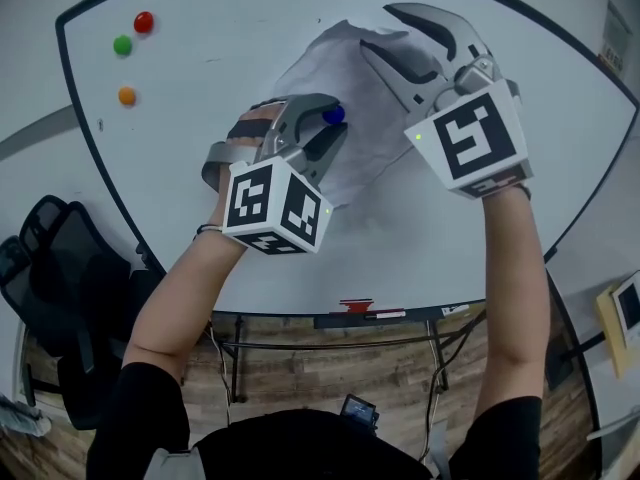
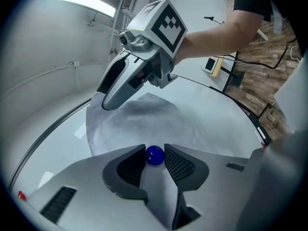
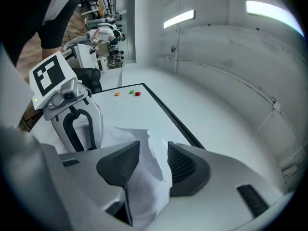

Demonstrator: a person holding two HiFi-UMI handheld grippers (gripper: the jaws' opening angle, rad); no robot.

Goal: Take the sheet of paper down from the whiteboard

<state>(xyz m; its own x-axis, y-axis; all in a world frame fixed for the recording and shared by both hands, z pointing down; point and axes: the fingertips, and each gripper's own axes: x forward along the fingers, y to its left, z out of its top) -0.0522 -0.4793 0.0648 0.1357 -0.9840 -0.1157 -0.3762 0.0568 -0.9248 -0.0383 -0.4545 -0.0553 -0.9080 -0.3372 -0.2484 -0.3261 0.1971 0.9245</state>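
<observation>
Left gripper pinches blue magnet; right gripper spread, paper edge loose between jaws

light: bright ceiling strips | edges: fisheye-bent, dark corners | focus: sharp

No text, label or number can be read anywhere.

In the head view, the paper's edge beneath the left gripper is covered by it, and the side behind the right gripper likewise. The magnet is partly screened by a jaw. In the right gripper view, the paper below the jaws is hidden by the gripper's body.
</observation>
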